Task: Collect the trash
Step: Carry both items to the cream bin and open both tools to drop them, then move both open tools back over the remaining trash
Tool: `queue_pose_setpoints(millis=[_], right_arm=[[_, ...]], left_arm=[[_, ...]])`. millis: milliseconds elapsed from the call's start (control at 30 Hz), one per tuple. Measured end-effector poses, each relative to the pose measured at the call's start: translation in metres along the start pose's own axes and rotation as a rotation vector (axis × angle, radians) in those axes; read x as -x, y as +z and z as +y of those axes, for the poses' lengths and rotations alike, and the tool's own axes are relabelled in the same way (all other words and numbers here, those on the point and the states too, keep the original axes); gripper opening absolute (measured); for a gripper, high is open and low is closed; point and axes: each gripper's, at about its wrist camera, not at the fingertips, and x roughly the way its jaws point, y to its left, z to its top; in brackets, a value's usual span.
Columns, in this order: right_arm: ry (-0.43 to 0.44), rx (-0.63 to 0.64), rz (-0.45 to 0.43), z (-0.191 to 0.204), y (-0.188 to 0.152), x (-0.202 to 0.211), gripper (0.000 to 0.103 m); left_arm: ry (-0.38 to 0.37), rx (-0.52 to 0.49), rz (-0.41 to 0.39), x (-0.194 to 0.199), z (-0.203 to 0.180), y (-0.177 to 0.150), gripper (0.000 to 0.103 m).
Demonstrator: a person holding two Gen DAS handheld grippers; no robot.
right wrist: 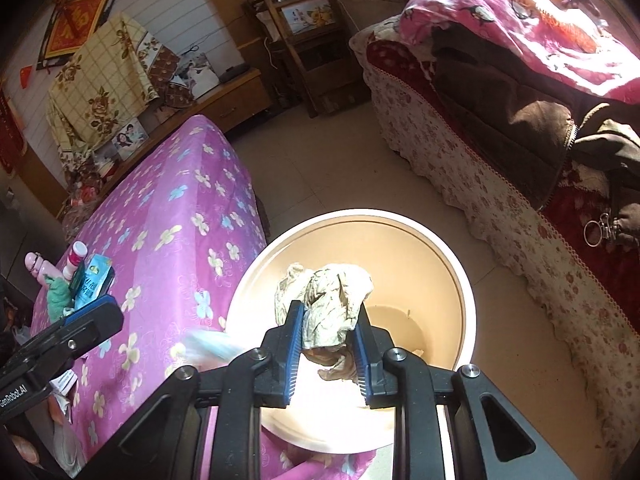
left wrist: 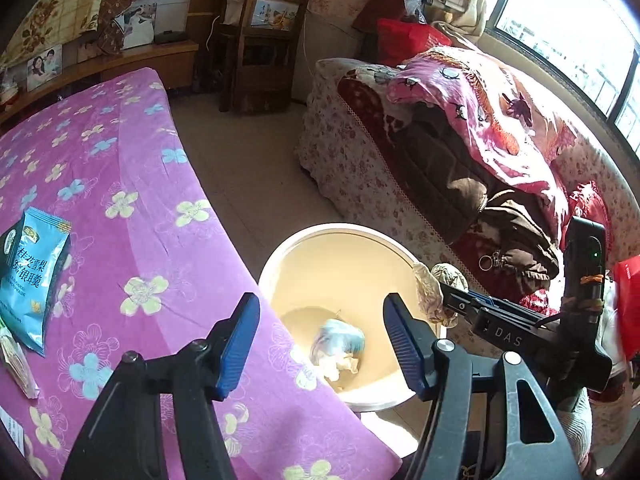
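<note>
A cream round bin (left wrist: 340, 230) stands on the floor against the edge of the purple flowered table (left wrist: 140, 180). My left gripper (left wrist: 322, 322) hangs open above it. A blurred pale blue and white wrapper (left wrist: 338, 340) shows beyond its fingers, against the bin's inside, touching neither pad. Over the bin's right rim, my right gripper (left wrist: 440, 294) is shut on a crumpled beige paper wad (left wrist: 430, 288). In the right wrist view that gripper (right wrist: 329, 310) clamps the wad (right wrist: 332, 292) above the bin (right wrist: 468, 300), and the blurred wrapper (right wrist: 208, 350) is by the left rim. A blue snack bag (left wrist: 32, 276) lies on the table.
A sofa with a floral cover (left wrist: 352, 168) runs close along the bin's right side, piled with a brown jacket (left wrist: 460, 184) and a pink blanket (left wrist: 480, 100). A wooden chair (left wrist: 260, 40) stands at the back. A pink bottle (right wrist: 38, 266) and a green cloth (right wrist: 60, 296) sit on the table.
</note>
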Motion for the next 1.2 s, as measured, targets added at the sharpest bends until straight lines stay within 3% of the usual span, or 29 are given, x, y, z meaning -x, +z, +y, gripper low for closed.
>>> queue_pose_setpoints(millis=[267, 300, 333, 400, 867, 1200], right_arm=[[0.009, -0.018, -0.004, 0.0, -0.003, -0.002, 0.029], [0.009, -0.013, -0.009, 0.002, -0.003, 0.0, 0.035], [0.01, -0.008, -0.015, 0.003, -0.003, 0.001, 0.052], [0.025, -0.006, -0.032, 0.005, -0.002, 0.006, 0.075], [0.018, 0.051, -0.06, 0.034, -0.007, 0.023, 0.075], [0.061, 0.114, -0.056, 0.079, -0.019, 0.034, 0.075]], left_arm=[[0.016, 0.006, -0.013, 0.011, 0.006, -0.004, 0.065], [0.019, 0.005, -0.015, 0.013, 0.006, -0.004, 0.065], [0.022, 0.004, -0.017, 0.014, 0.007, -0.005, 0.065], [0.024, 0.005, -0.018, 0.015, 0.009, -0.006, 0.065], [0.099, -0.007, -0.049, 0.037, 0.021, -0.018, 0.065], [0.156, 0.005, -0.075, 0.063, 0.04, -0.031, 0.065]])
